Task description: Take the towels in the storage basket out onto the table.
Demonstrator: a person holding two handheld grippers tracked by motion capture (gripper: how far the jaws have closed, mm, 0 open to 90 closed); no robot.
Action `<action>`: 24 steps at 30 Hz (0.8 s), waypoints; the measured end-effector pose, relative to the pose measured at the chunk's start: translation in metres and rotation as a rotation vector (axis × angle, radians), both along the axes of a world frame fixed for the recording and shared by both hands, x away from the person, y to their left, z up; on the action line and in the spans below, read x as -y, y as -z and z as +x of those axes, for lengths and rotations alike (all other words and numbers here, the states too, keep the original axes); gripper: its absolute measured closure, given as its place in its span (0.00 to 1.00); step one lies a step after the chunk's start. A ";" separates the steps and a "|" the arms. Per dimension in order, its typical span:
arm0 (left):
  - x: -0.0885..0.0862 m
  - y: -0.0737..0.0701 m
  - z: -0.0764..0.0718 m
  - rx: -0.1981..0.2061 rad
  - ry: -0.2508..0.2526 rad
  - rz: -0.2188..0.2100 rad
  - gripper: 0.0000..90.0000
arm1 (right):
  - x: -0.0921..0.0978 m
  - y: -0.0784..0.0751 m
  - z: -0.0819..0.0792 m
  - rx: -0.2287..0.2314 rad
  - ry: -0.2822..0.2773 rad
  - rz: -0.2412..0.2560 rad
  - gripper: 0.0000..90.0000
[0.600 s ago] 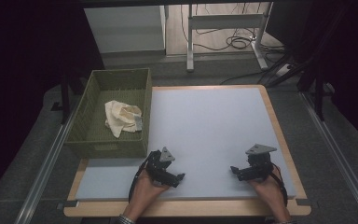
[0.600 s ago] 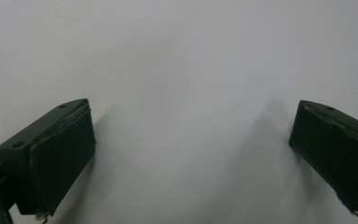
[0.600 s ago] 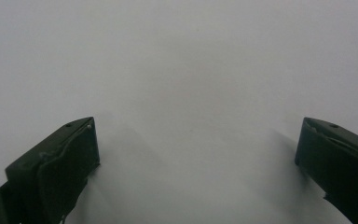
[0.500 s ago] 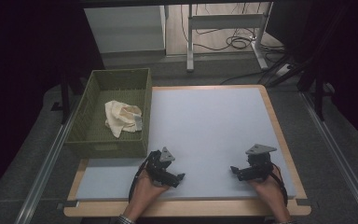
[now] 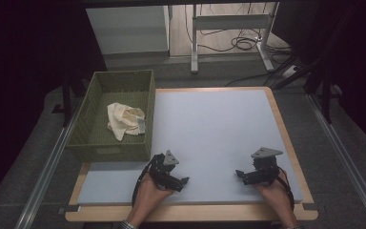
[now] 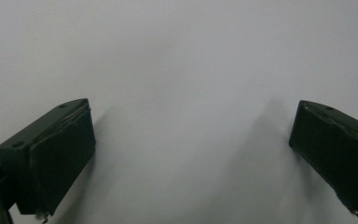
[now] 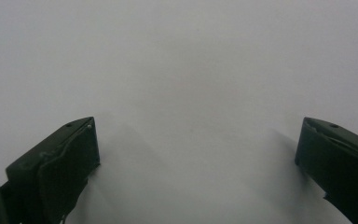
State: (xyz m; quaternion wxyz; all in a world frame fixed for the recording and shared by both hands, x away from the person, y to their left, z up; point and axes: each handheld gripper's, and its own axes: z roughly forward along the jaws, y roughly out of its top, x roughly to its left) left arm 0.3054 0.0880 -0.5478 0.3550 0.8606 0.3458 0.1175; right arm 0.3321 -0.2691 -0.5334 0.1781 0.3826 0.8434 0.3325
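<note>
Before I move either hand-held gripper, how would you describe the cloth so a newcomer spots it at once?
Start at the green basket standing at the left edge of the pale blue table. Inside it, on the floor toward the right wall, lies the cream cloth, crumpled in a loose heap. It is the only pale, soft thing in the basket, with a small grey tag-like piece at its right edge.

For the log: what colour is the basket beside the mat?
Olive green, perforated walls; the basket shows best in the high view.
</note>
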 end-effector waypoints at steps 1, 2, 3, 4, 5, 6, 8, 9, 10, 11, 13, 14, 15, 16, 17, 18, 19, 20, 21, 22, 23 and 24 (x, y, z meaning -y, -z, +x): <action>0.000 0.000 0.000 0.000 0.000 0.000 0.00 | 0.000 0.000 0.000 -0.001 0.001 0.001 0.00; 0.000 0.000 0.000 -0.001 -0.002 -0.002 0.00 | 0.000 0.000 0.000 -0.001 0.001 0.001 0.00; 0.000 0.000 0.000 -0.001 -0.002 -0.002 0.00 | 0.000 0.000 0.000 -0.001 0.001 0.001 0.00; 0.000 0.000 0.000 -0.001 -0.002 -0.002 0.00 | 0.000 0.000 0.000 -0.001 0.001 0.001 0.00; 0.000 0.000 0.000 0.001 0.002 -0.001 0.00 | 0.000 0.000 0.000 -0.001 0.001 0.001 0.00; 0.000 0.000 0.000 0.001 0.001 -0.002 0.00 | 0.000 0.000 0.000 0.000 0.000 0.001 0.00; 0.000 0.000 0.000 0.001 0.002 -0.001 0.00 | 0.000 0.000 0.000 0.000 0.000 0.000 0.00; 0.000 0.000 -0.001 0.004 0.004 0.002 0.01 | 0.000 0.000 0.000 0.001 -0.001 0.000 0.00; 0.000 -0.001 -0.001 0.005 0.005 0.003 0.01 | 0.000 0.000 0.000 0.001 0.000 0.000 0.00; 0.000 -0.001 -0.001 0.005 0.006 0.004 0.01 | 0.000 0.000 0.000 0.001 0.000 0.000 0.00; 0.000 -0.001 -0.001 0.004 0.006 0.004 0.01 | 0.000 0.000 0.000 0.001 0.000 0.000 0.00; 0.000 -0.001 -0.001 0.004 0.006 0.004 0.01 | 0.000 0.000 0.000 0.001 0.000 0.000 0.00; 0.000 -0.001 -0.001 0.002 0.006 0.007 0.01 | 0.000 0.000 0.000 0.001 -0.001 0.000 0.00; 0.000 -0.001 -0.001 0.002 0.006 0.007 0.02 | 0.000 0.000 0.000 0.001 -0.001 0.000 0.00; 0.001 -0.002 -0.001 -0.003 0.007 0.010 0.02 | 0.000 0.000 0.000 0.001 0.000 0.000 0.00; 0.001 -0.003 0.000 -0.006 0.008 0.015 0.02 | 0.000 0.000 0.000 0.001 0.000 0.000 0.00; 0.001 -0.004 0.000 -0.012 0.010 0.019 0.02 | 0.000 0.000 0.000 0.001 0.000 0.001 0.00; 0.002 -0.004 0.000 -0.014 0.015 0.022 0.02 | 0.000 0.000 0.000 0.001 0.000 0.001 0.00; 0.002 -0.004 0.000 -0.014 0.015 0.022 0.02 | 0.000 0.000 0.000 0.001 0.000 0.001 0.00; 0.003 -0.005 0.000 -0.016 0.021 0.025 0.02 | 0.000 0.000 0.000 0.001 -0.001 0.001 0.00; 0.004 -0.007 0.000 -0.019 0.029 0.024 0.03 | 0.000 0.000 0.000 0.002 0.000 0.000 0.00; 0.004 -0.007 0.000 -0.019 0.029 0.024 0.03 | 0.000 0.000 0.000 0.001 0.000 0.000 0.00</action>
